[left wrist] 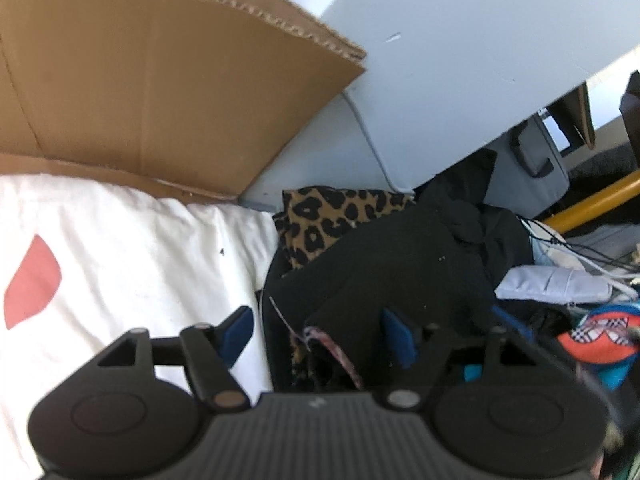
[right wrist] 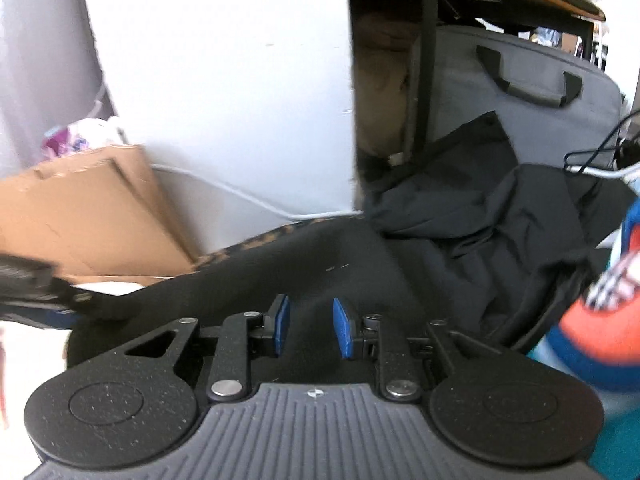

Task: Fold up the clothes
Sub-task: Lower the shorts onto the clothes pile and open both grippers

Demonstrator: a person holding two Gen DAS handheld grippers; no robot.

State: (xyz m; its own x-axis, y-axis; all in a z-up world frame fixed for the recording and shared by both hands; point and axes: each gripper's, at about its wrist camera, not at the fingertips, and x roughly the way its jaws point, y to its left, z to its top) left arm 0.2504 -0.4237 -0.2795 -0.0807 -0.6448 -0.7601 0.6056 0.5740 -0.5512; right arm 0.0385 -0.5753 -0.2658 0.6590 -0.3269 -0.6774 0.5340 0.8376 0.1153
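Observation:
A black garment (left wrist: 384, 272) lies in a heap over a leopard-print cloth (left wrist: 328, 216), beside a white cloth (left wrist: 140, 264) with a red patch. My left gripper (left wrist: 316, 332) is open and hovers over the black garment's near edge, its left finger over the white cloth. In the right wrist view the black garment (right wrist: 360, 264) spreads ahead, with more crumpled black fabric (right wrist: 500, 208) behind. My right gripper (right wrist: 308, 326) is partly open and empty, just above the garment. The left gripper's body (right wrist: 36, 280) shows at the left edge.
A cardboard box (left wrist: 140, 80) stands at the back left, also in the right wrist view (right wrist: 88, 216). A white panel (left wrist: 460, 60) and a grey case with a black handle (right wrist: 532, 80) stand behind. An orange and blue item (right wrist: 600, 312) and cables (left wrist: 580, 248) lie right.

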